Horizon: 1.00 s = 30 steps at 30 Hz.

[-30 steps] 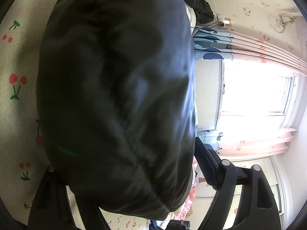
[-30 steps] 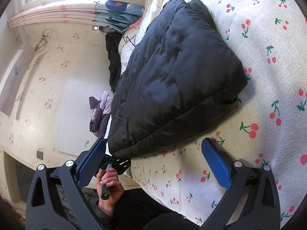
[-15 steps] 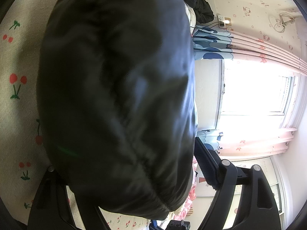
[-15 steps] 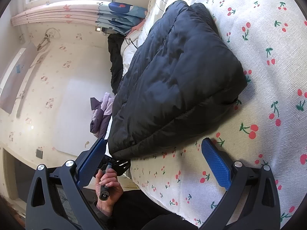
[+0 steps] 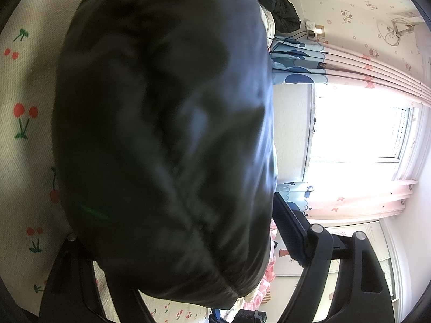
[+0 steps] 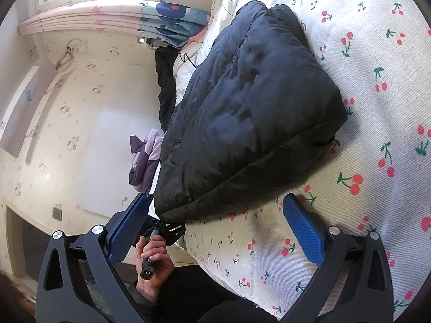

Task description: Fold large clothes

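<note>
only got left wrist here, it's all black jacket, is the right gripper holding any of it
observer: no, the right gripper is open, gripping nothing, hovering off the near edge of the jacket.
operator: is it folded yet
observer: it lies as a folded bundle on the cherry-print sheet.
operator: where's my left gripper on it
observer: the left gripper sits at the bundle's near corner by the bed edge, with your left hand on its handle.

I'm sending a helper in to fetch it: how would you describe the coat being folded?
Look at the bed with the cherry-print sheet. The coat lies folded on it near the edge, a dark, puffy, quilted bundle. The purple garment and black clothes hang off the bed instead.
</note>
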{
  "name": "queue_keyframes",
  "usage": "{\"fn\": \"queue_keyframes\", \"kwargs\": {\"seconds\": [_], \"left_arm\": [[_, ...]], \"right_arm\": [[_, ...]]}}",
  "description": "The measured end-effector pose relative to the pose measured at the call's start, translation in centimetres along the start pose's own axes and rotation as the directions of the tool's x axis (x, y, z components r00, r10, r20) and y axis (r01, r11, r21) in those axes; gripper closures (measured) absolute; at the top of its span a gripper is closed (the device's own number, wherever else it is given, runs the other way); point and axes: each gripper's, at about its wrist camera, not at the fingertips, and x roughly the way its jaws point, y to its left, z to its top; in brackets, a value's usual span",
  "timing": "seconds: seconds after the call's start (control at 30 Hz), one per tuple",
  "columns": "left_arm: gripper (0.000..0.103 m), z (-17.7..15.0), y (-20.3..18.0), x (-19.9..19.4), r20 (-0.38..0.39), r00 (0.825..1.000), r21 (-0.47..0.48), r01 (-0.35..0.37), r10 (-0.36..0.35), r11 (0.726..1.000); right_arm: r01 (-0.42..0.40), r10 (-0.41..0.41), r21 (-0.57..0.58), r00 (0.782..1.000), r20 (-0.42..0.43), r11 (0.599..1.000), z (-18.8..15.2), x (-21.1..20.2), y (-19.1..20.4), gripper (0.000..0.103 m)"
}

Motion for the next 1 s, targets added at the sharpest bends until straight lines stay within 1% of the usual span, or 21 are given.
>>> {"fn": "queue_keyframes", "kwargs": {"seconds": [0.47, 0.7, 0.8, 0.9, 0.93, 0.97, 1.0], "left_arm": [[0.025, 0.0, 0.0, 0.0, -0.001, 1.0, 0.0, 0.0, 0.0, 1.0], [0.023, 0.3, -0.1, -0.1, -0.006, 1.0, -0.002, 0.006, -0.006, 1.0], [0.021, 0.2, 0.0, -0.1, -0.005, 1.0, -0.005, 0.014, -0.015, 1.0], [0.021, 0.3, 0.1, -0.1, -0.008, 1.0, -0.009, 0.017, -0.017, 1.0], [0.021, 0.3, -0.1, -0.1, -0.009, 1.0, -0.012, 0.019, -0.02, 1.0], [0.021, 1.3, -0.9, 0.1, -0.008, 1.0, -0.015, 0.023, -0.023, 1.0], [0.021, 1.3, -0.9, 0.1, -0.007, 1.0, -0.019, 0.026, -0.026, 0.999]], "right_arm": [[0.002, -0.002, 0.001, 1.0, -0.005, 1.0, -0.1, 0.1, 0.0, 0.007], [-0.006, 0.007, 0.047, 1.0, -0.01, 0.999, 0.5, 0.1, -0.3, 0.007], [-0.037, 0.038, 0.067, 0.999, -0.008, 0.997, 0.7, -0.2, -0.7, 0.007], [-0.125, 0.122, 0.114, 0.992, 0.036, 0.986, 0.9, -1.1, -1.4, 0.007], [-0.146, 0.141, 0.125, 0.989, 0.047, 0.981, 0.9, -1.3, -1.7, 0.007], [-0.173, 0.165, 0.141, 0.984, 0.063, 0.975, 1.0, -1.5, -2.1, 0.007], [-0.182, 0.173, 0.144, 0.982, 0.069, 0.973, 1.2, -1.6, -2.3, 0.007]]}}
